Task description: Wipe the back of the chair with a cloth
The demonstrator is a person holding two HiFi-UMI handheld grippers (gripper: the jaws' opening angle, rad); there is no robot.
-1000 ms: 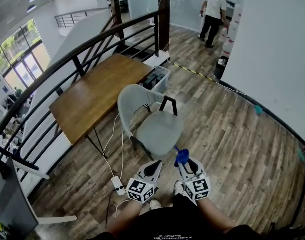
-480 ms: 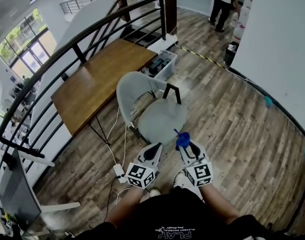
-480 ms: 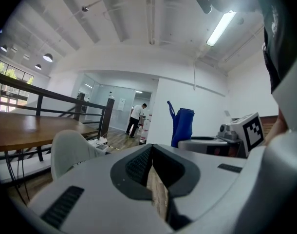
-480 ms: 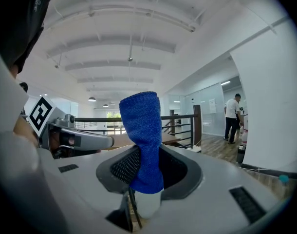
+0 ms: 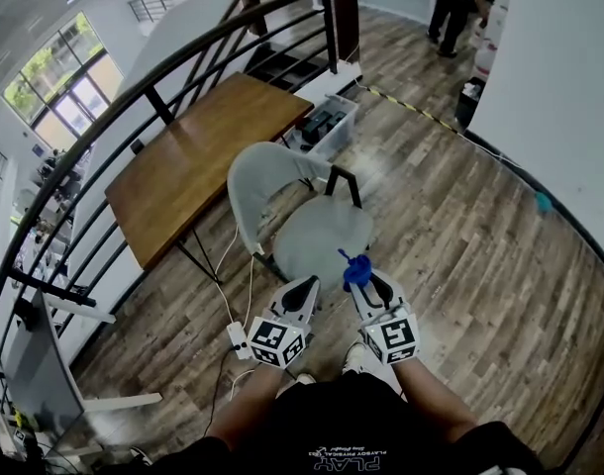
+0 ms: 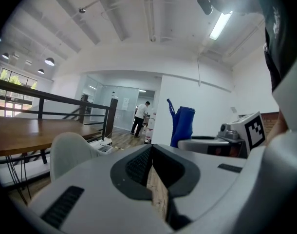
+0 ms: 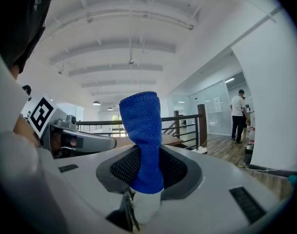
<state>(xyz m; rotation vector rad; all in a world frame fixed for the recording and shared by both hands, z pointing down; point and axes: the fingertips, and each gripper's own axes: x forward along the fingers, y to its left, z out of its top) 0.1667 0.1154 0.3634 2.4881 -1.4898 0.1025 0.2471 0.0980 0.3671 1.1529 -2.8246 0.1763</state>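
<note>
Pinching the blue cloth (image 7: 141,130) upright, the right gripper (image 7: 146,175) leaves wiping fabric free above its jaws; the left gripper (image 6: 151,172), jaws pressed together on nothing, hangs just beside it. Ahead of both stands the chair (image 5: 317,240), its back farthest off, apparently not yet touched.
</note>
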